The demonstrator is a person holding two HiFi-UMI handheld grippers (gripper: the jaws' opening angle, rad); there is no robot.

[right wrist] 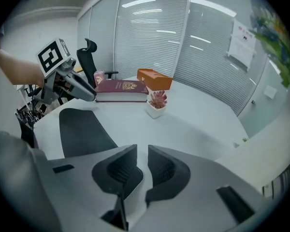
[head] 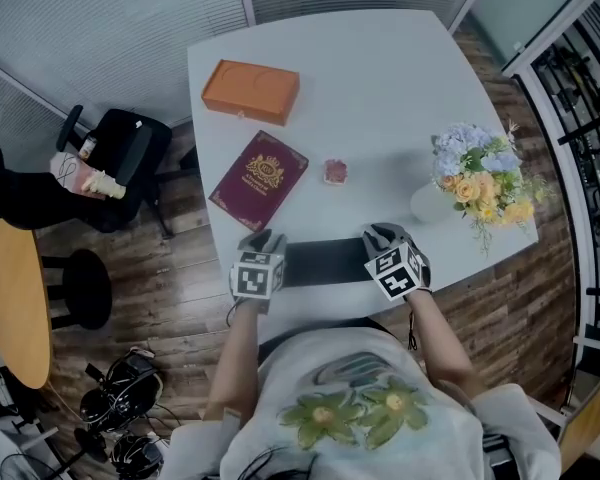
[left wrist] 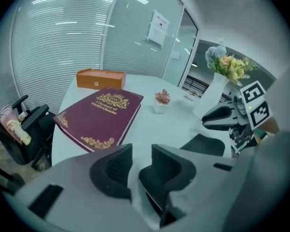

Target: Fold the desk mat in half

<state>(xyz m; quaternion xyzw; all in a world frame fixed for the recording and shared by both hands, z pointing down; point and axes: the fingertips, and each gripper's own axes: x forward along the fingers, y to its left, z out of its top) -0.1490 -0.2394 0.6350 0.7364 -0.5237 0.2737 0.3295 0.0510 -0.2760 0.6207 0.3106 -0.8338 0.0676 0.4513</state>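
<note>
At the far left corner of the worktop [head: 380, 78] sits an orange box [head: 250, 90], and nearer to me a dark red book [head: 259, 179] lies at an angle, its near corner close to the left gripper [head: 263, 242]. That gripper hangs just over the near edge with its jaws a little apart and only bare worktop showing between them; it holds nothing.

The desk mat [head: 325, 261] lies flat as a dark strip along the near edge, between the two grippers. From here I cannot tell for sure whether it is one layer or already doubled over.

Behind it, toward the middle, stands a small potted plant [head: 335, 172]. The right gripper [head: 383, 236] is at the mat's right end, jaws likewise slightly parted and empty. Beyond it, near the right edge, is a white vase [head: 430, 203] of flowers [head: 480, 173].

What worries me is this. If the mat is folded, nothing pins it, so a springy top layer could creep back open. It also lies so close to the near edge that a nudge from either gripper could push it off toward the person's lap. A careless swing on the left could clip the book's corner. A wide move on the right could reach the vase, which looks tall and easy to tip.
</note>
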